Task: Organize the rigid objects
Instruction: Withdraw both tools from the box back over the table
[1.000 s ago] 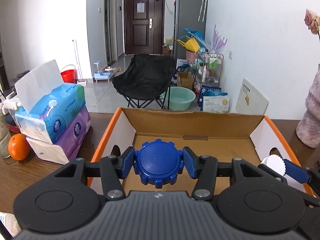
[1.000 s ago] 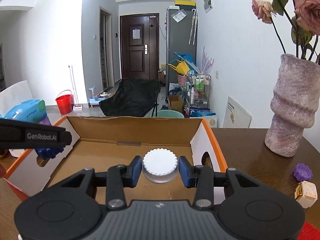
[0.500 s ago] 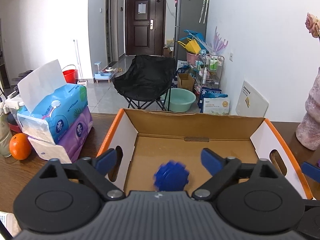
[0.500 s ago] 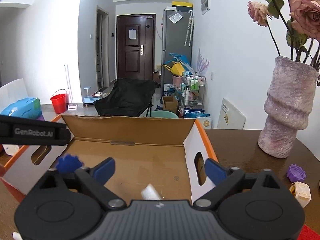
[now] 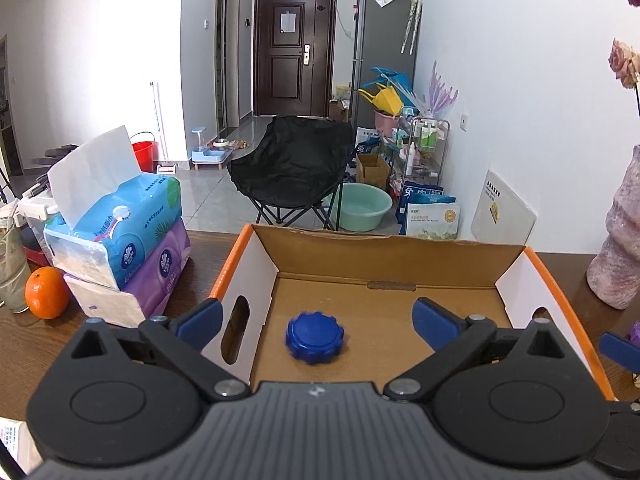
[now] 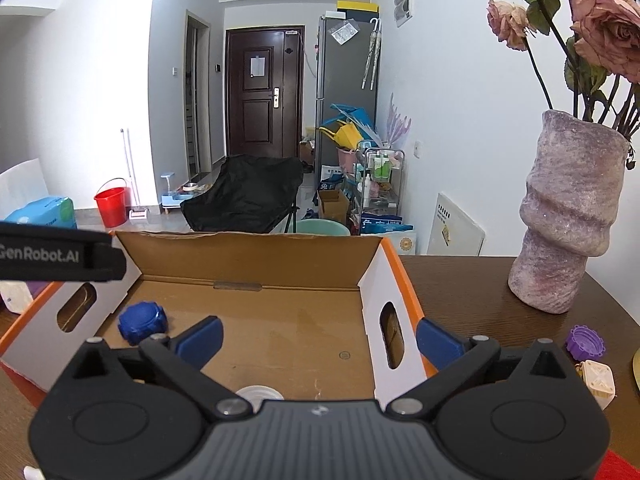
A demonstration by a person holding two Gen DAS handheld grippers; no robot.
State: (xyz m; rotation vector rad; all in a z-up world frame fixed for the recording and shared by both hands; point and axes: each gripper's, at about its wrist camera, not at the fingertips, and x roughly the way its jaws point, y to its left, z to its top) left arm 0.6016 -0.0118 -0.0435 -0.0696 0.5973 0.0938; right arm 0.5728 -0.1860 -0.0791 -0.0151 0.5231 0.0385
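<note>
An open cardboard box (image 5: 384,254) with orange edges stands on the dark wooden table. A blue ridged cap (image 5: 315,339) lies flat on the box floor, loose below my left gripper (image 5: 316,318), whose jaws are opening wide apart with nothing pressed between them. In the right wrist view the same blue cap (image 6: 140,322) sits at the box's left side. A white ridged cap (image 6: 258,393) lies on the box floor, half hidden under my right gripper (image 6: 319,338). Its jaws are opening too, and its pads touch nothing.
Stacked tissue packs (image 5: 120,240), an orange (image 5: 46,298) and a glass (image 5: 12,276) stand left of the box. To the right stand a rough pink vase (image 6: 568,224) with flowers, a purple cap (image 6: 586,342) and a cream cube (image 6: 596,380).
Both grippers have opened. The blue cap dropped from the left one and the white cap from the right one onto the box floor.
</note>
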